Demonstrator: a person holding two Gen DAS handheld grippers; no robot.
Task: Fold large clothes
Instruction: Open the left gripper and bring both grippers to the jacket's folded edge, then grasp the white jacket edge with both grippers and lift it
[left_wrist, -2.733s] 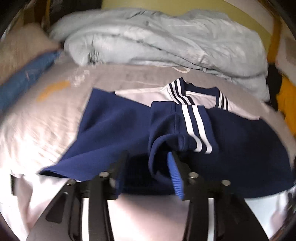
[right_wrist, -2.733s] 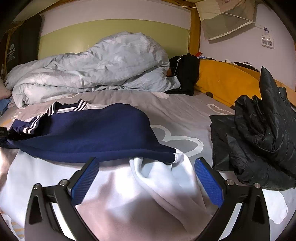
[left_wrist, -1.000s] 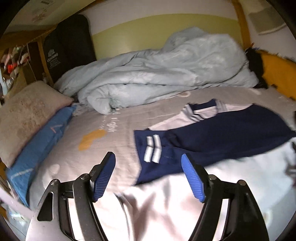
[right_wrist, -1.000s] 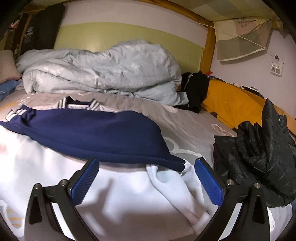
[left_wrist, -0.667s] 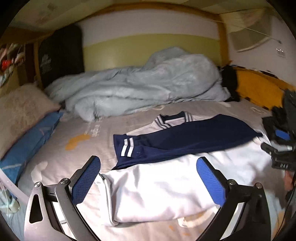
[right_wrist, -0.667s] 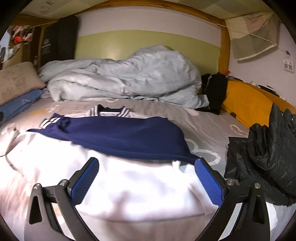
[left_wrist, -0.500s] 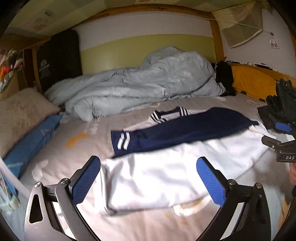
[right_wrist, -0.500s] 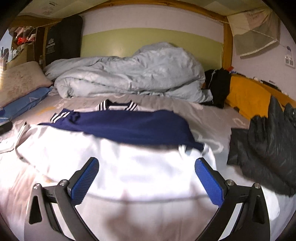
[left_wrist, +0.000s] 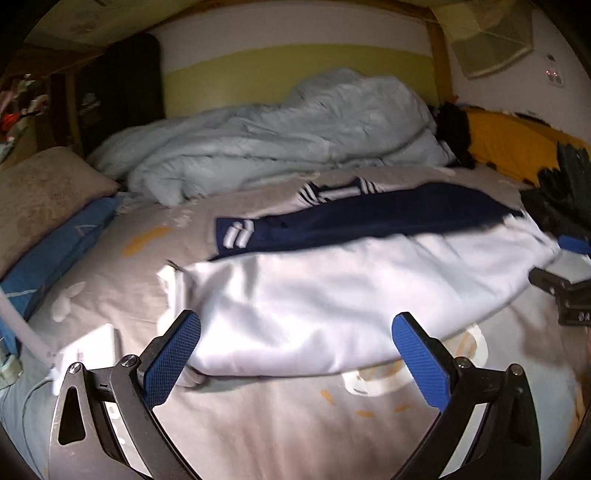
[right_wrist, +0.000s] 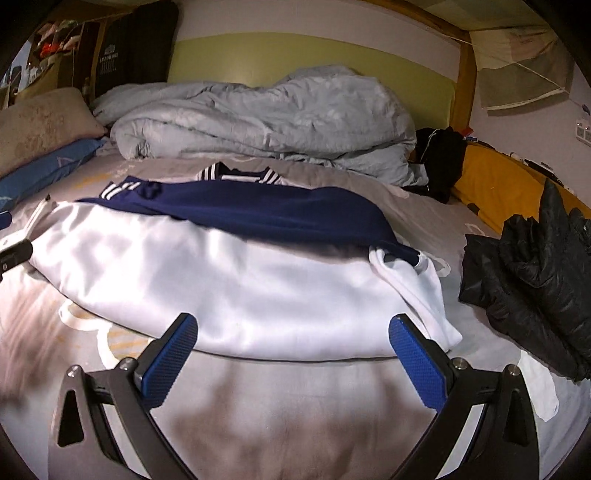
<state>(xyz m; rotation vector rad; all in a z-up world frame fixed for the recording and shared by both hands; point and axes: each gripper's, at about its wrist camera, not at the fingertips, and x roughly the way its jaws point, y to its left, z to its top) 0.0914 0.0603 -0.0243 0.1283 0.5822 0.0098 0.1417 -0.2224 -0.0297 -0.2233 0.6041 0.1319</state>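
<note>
Lying flat across the bed (left_wrist: 258, 424), the white and navy garment (right_wrist: 240, 288) is seen at 12 o'clock of both claws, white body nearest, navy part with striped cuff (left_wrist: 238, 234) behind it. The left claw (left_wrist: 295, 354) is spread wide with nothing between its blue pads, its jaws having just been opening. The right claw (right_wrist: 291, 354) is likewise wide open and empty, hovering just short of the near hem. The next fold is judged to be near hem toward collar (right_wrist: 236, 173). For a clean fold the hem should be pinched at both corners: left claw at about 10 o'clock by the folded-in sleeve edge, right claw at about 2 o'clock by the loose white flap (right_wrist: 417, 295). Both layers should be caught, lifted together and kept taut. The black jacket (right_wrist: 535, 266) at 3 o'clock should be avoided, also the quilt (right_wrist: 258, 122) at 12.
</note>
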